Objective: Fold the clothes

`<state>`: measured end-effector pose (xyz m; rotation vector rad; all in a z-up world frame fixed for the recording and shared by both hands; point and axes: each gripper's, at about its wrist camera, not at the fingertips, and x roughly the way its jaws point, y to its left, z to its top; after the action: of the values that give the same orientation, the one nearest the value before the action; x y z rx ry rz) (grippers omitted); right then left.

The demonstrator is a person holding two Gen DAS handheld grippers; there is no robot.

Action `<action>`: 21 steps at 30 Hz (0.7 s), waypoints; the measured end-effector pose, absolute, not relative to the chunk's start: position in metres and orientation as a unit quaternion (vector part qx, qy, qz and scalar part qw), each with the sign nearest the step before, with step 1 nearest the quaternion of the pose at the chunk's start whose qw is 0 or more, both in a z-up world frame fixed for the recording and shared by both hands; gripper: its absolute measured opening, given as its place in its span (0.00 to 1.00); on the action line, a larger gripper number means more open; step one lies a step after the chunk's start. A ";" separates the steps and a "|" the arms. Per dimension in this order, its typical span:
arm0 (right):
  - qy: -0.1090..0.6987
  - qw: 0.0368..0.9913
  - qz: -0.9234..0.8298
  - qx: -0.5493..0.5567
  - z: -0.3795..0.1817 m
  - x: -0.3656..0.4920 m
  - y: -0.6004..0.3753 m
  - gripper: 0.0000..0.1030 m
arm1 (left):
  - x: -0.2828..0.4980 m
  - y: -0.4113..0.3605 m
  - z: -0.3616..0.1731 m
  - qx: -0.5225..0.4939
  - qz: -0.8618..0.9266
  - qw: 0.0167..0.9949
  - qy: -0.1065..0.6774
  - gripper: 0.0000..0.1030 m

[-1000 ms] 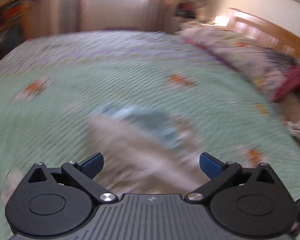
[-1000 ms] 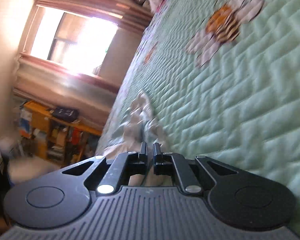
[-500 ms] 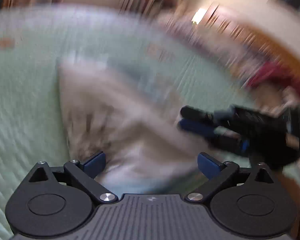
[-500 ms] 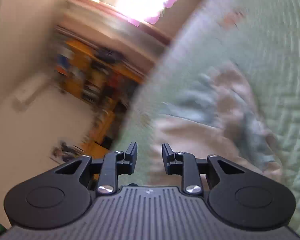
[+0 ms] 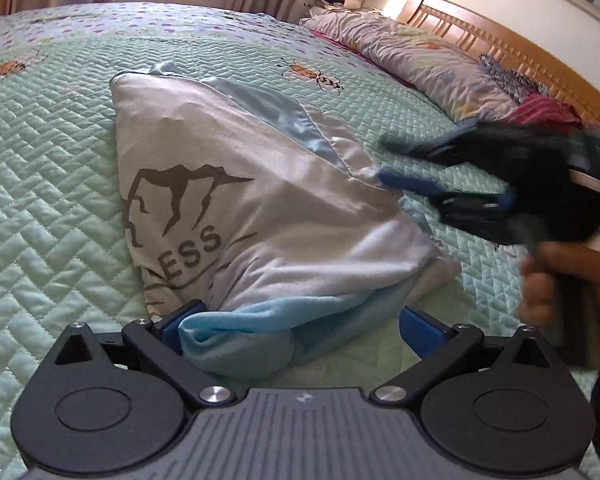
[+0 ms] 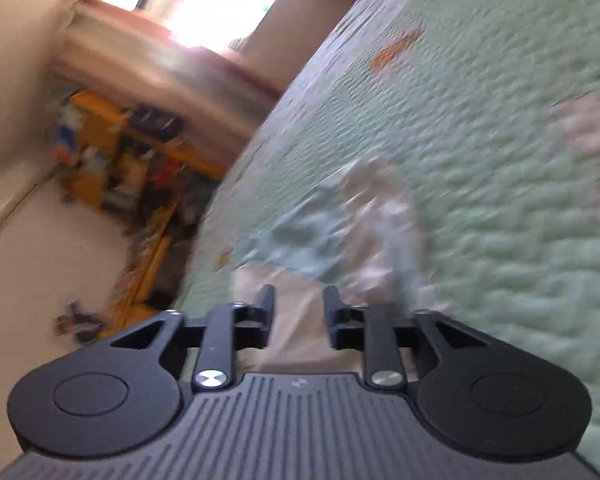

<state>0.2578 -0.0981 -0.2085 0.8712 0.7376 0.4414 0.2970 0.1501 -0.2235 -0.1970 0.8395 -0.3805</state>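
Observation:
A white T-shirt (image 5: 260,216) with a grey mountain print and light blue parts lies bunched on the green quilted bedspread (image 5: 52,184). My left gripper (image 5: 296,328) is low at its near end, open wide, with the blue hem lying between its fingers. My right gripper (image 5: 384,162) comes in from the right. Its jaws are opening, and the lower blue finger (image 5: 404,182) touches the shirt's right corner without pinching any cloth. The right wrist view is blurred: the right gripper (image 6: 298,300) has its jaws apart, and the shirt (image 6: 372,216) lies beyond them.
Pillows (image 5: 412,52) and a red cloth (image 5: 540,110) lie along the wooden headboard (image 5: 500,40) at the far right. A person's hand (image 5: 540,280) holds the right gripper. Off the bed's left edge are an orange shelf unit (image 6: 112,152) and a bright window (image 6: 220,4).
My left gripper has come down close over the shirt's near end. My right gripper's jaws have gone from shut to apart, letting go of the cloth, and it has drawn back.

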 end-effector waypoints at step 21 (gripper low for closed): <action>0.451 0.782 0.318 0.289 -0.212 0.435 -0.019 0.09 | 0.285 0.151 -0.220 -0.082 -0.173 0.897 0.398 0.99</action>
<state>0.4350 -0.0186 -0.2124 0.6232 0.9733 0.6875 0.2849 0.1513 -0.2198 -0.1697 0.8253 -0.3594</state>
